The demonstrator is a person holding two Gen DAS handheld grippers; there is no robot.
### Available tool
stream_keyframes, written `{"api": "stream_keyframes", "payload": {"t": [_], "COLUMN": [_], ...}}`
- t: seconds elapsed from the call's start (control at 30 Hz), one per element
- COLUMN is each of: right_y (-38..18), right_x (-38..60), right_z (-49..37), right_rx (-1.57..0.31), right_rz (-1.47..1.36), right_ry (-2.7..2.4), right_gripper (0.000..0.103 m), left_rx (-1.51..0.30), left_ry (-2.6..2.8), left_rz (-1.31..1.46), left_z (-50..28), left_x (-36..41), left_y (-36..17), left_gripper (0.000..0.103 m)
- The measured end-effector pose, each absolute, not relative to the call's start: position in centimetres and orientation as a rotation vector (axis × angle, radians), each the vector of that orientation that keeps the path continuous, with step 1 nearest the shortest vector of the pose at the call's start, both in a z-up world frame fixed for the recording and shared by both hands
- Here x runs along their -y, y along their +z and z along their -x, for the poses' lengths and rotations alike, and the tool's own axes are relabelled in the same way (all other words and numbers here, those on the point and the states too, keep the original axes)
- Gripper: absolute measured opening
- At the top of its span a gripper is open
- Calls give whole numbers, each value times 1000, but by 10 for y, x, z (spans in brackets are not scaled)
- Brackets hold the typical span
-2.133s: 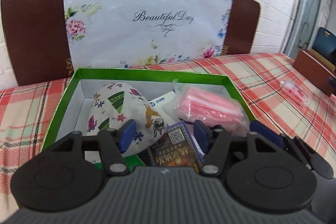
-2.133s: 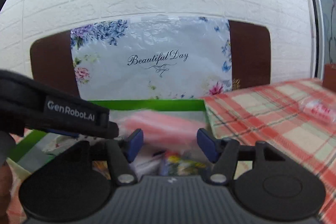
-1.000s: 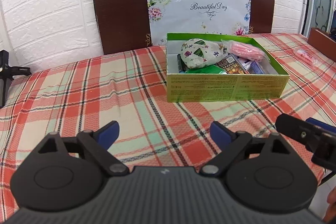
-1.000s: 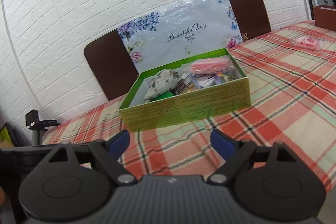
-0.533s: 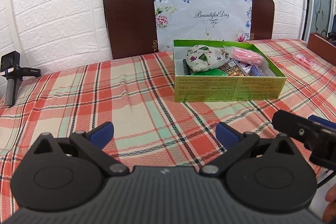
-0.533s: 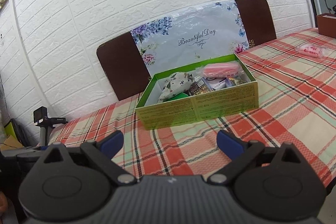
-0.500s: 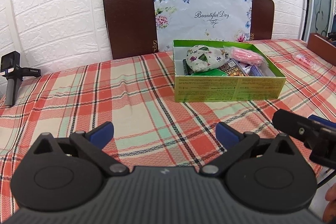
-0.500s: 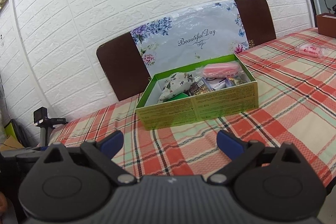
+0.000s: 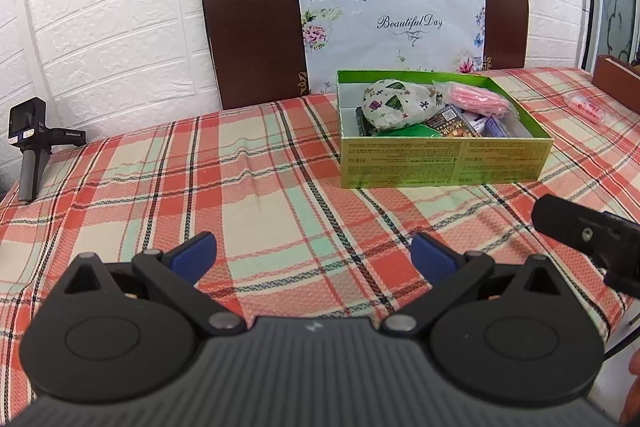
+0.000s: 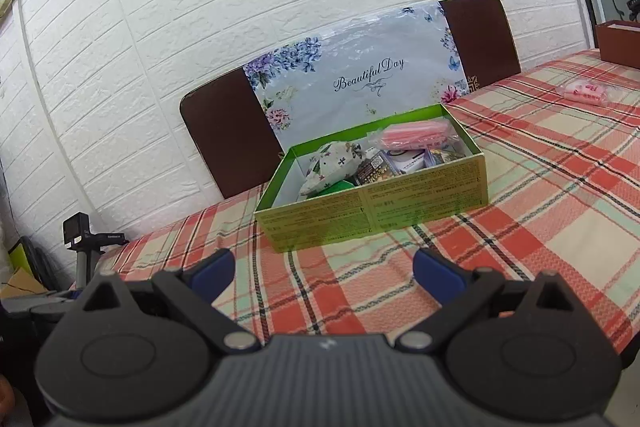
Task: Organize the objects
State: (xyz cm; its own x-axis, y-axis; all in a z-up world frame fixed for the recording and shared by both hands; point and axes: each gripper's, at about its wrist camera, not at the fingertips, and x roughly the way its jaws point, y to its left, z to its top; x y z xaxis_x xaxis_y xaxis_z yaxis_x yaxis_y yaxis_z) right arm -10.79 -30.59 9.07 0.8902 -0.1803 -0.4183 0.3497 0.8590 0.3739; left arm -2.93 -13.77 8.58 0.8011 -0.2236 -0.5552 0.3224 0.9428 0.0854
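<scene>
A green box (image 9: 444, 163) (image 10: 376, 211) stands on the plaid tablecloth. In it lie a patterned cloth pouch (image 9: 396, 103) (image 10: 334, 163), a pink packet in clear plastic (image 9: 478, 101) (image 10: 414, 136), a dark card pack (image 9: 450, 123) and other small items. My left gripper (image 9: 314, 253) is open and empty, low over the cloth well short of the box. My right gripper (image 10: 324, 269) is open and empty, also short of the box; part of it shows at the right edge of the left wrist view (image 9: 588, 235).
A pink wrapped packet (image 9: 586, 107) (image 10: 586, 93) lies on the cloth at the far right. A brown wooden box (image 9: 616, 83) (image 10: 618, 43) stands beyond it. A floral "Beautiful Day" board (image 9: 392, 27) leans on the wall. A small camera on a stand (image 9: 30, 143) (image 10: 86, 239) is at the left.
Both grippers have pulled back from inside the box to the table's near side and opened wider. The items stay in the box. In the last half second nothing has visibly moved.
</scene>
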Motion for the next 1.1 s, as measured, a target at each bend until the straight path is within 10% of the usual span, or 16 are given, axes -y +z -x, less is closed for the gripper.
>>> {"api": "stream_keyframes", "payload": {"t": [1.1], "right_y": [91], "right_x": [304], "right_z": [112], "right_rx": [-294], "right_rz": [-384], "right_ry": [-360], "right_gripper": [101], "left_rx": [-434], "left_ry": [-163], "left_rz": [-218], "left_z": [46], "left_x": [138], "left_y": [113], "left_gripper": [103]}}
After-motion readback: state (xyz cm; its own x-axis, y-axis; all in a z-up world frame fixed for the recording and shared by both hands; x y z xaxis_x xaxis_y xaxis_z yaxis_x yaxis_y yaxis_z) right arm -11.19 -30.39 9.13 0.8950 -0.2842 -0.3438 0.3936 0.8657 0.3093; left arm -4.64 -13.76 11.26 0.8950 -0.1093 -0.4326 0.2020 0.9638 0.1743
